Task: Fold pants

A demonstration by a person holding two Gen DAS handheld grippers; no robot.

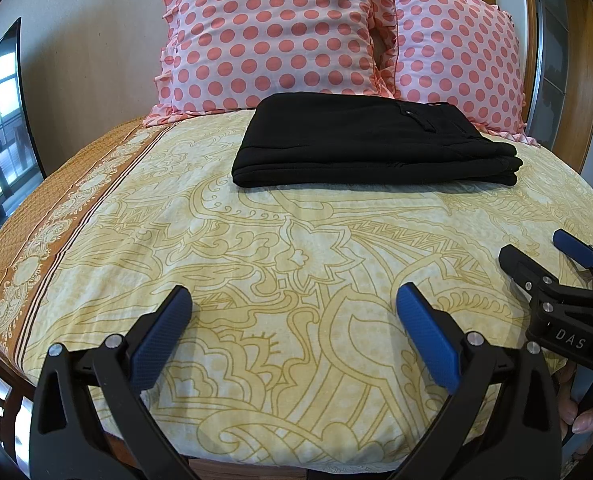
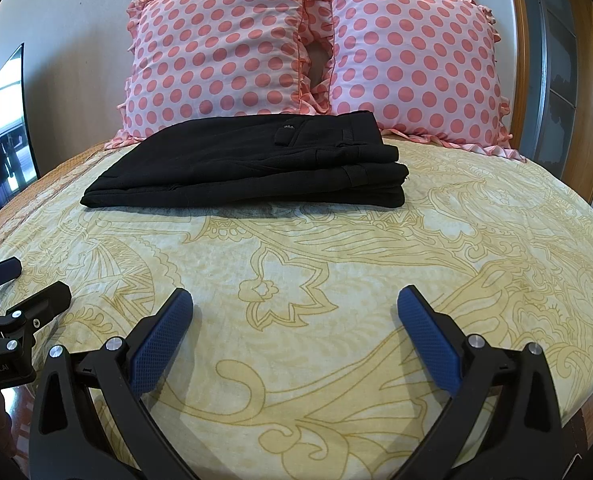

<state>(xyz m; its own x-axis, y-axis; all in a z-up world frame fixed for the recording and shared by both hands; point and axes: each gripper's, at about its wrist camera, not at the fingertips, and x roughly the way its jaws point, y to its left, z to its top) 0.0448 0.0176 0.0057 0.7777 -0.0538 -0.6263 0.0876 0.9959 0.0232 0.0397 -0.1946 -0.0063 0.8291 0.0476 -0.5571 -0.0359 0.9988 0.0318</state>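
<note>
On the bed: a yellow patterned bedspread [image 1: 296, 240] covers the mattress, with an orange-brown border strip [image 1: 56, 208] running along its left side.

Pants: black pants [image 1: 372, 140] lie folded into a flat, layered rectangle on the far part of the bedspread, just in front of the pillows; in the right wrist view the same pants [image 2: 252, 164] show a buttoned pocket flap on the top layer and stacked edges at their right end.

Pillows: two pink pillows with red polka dots, the left pillow [image 1: 272, 32] and the right pillow [image 1: 456, 60], stand propped against the wall behind the pants.

Left gripper: the left gripper [image 1: 294, 336] hangs over the near part of the bedspread, well apart from the pants. Its blue-padded fingers [image 1: 426, 336] are spread wide, with nothing between them and nothing in their grasp; they appear to be clear of the cloth, though the view does not settle that.

Right gripper: the right gripper [image 2: 294, 336] is likewise over the near bedspread, its fingers [image 2: 162, 340] spread wide and empty. Seen from the left wrist camera it sits at the right edge [image 1: 552, 252], also parted, with a hand [image 1: 588, 416] on its handle below.

Surroundings: a dark screen [image 2: 4, 128] reflecting a window stands at the left, and a wooden frame [image 1: 576, 80] rises at the right.
</note>
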